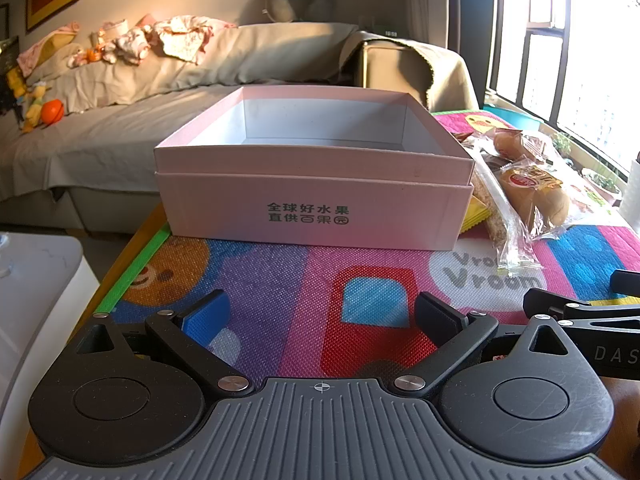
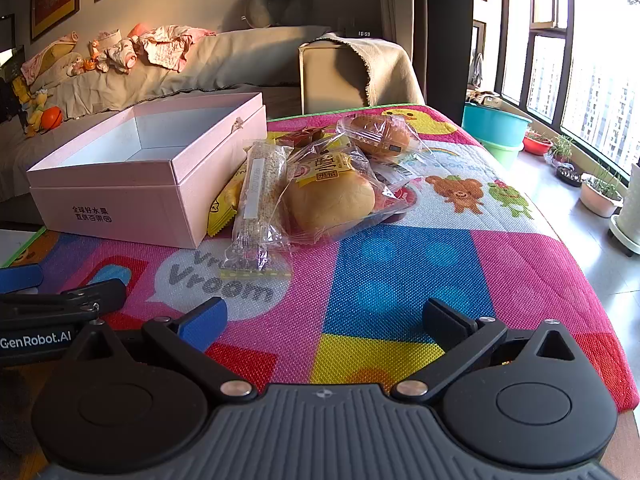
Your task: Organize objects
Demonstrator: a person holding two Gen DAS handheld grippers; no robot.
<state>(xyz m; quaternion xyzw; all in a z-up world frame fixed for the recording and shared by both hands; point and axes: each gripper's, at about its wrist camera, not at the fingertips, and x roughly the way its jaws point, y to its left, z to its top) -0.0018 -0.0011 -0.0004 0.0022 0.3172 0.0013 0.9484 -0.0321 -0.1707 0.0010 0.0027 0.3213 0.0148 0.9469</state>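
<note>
An open pink box (image 1: 316, 216) (image 2: 120, 200) with a white, empty inside stands on the colourful mat (image 1: 280, 280) (image 2: 400, 272). To its right lies a pile of wrapped snacks: a long cereal bar (image 2: 256, 208) (image 1: 500, 216), a yellow packet (image 2: 224, 208), a bun in clear wrap (image 2: 332, 196) (image 1: 532, 196), a second wrapped bun (image 2: 380, 132) further back and a small brown packet (image 2: 300, 136). My left gripper (image 1: 324, 312) is open in front of the box, nothing between its fingers. My right gripper (image 2: 324, 316) is open over the mat, short of the snacks.
A covered sofa (image 1: 160, 92) with clothes and toys runs behind the table. A white surface (image 1: 36, 280) lies at the left. Teal basins (image 2: 496, 124) and potted plants (image 2: 600, 192) stand on the floor by the window at the right. The mat's right edge (image 2: 580, 264) drops off.
</note>
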